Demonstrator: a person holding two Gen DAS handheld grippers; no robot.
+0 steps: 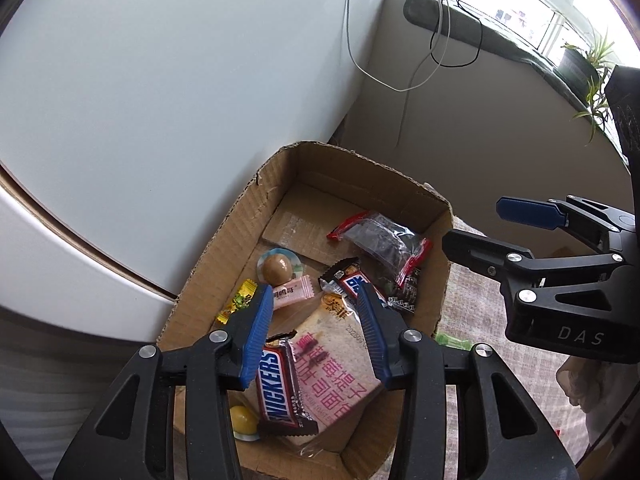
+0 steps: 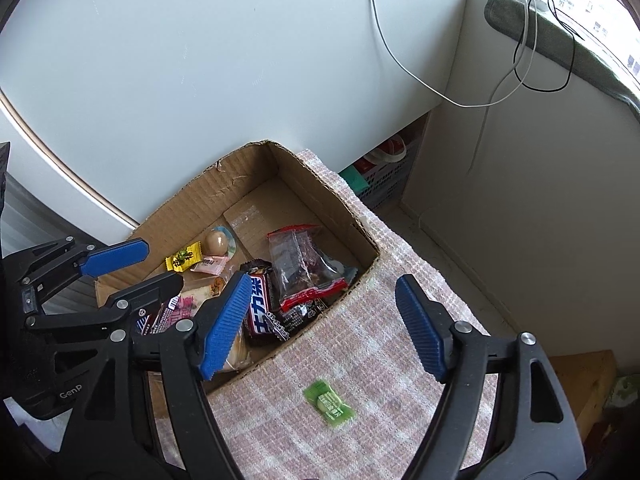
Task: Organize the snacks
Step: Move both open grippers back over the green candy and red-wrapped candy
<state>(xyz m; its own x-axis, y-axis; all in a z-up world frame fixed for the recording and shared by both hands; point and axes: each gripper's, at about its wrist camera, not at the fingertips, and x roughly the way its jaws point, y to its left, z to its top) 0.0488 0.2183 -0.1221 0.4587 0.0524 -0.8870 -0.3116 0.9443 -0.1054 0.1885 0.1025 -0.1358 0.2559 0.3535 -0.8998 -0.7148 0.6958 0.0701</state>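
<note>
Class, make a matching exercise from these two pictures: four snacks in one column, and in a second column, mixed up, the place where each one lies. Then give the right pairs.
Things:
1. green candy
2. Snickers bar
3. yellow candy
4. clear bag with red edges

Places:
A. in the box, by the far right wall
B. on the checked cloth, outside the box
C. on top of the pink bread packet
D. in the box, by the left wall, next to a small pink candy

Pairs: 1-B, 2-C, 3-D, 4-A

Bright window daylight; fisheye-warped edges
</note>
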